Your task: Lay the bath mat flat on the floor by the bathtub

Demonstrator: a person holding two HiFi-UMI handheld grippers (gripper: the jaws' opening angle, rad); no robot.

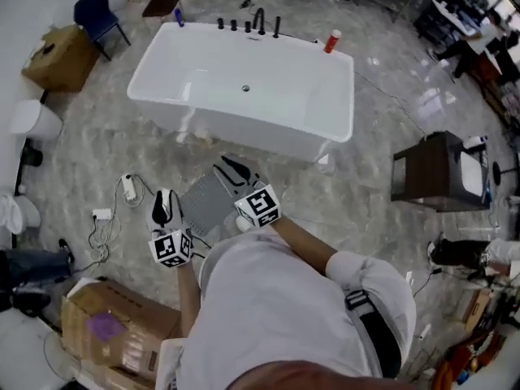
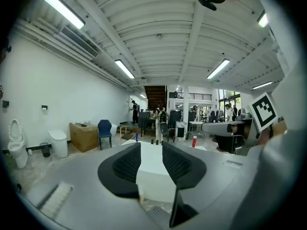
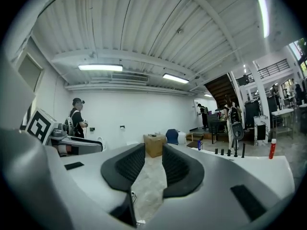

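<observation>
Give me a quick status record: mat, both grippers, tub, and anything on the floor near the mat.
mat: grey mat on the floor just in front of the bathtub; looks spread out, near edge hidden by the grippers
left gripper: jaws apart, nothing between them; at the mat's left edge
right gripper: jaws apart, nothing between them; over the mat's far right corner
floor nearby: power strip with cable, left of the mat
tub rim: red bottle at the far right corner

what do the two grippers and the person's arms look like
The left gripper and right gripper have light grey bodies and two black, ribbed, rounded jaw pads each. Each carries a white cube with black square markers. The person wears a white top whose sleeves leave the forearms bare.
</observation>
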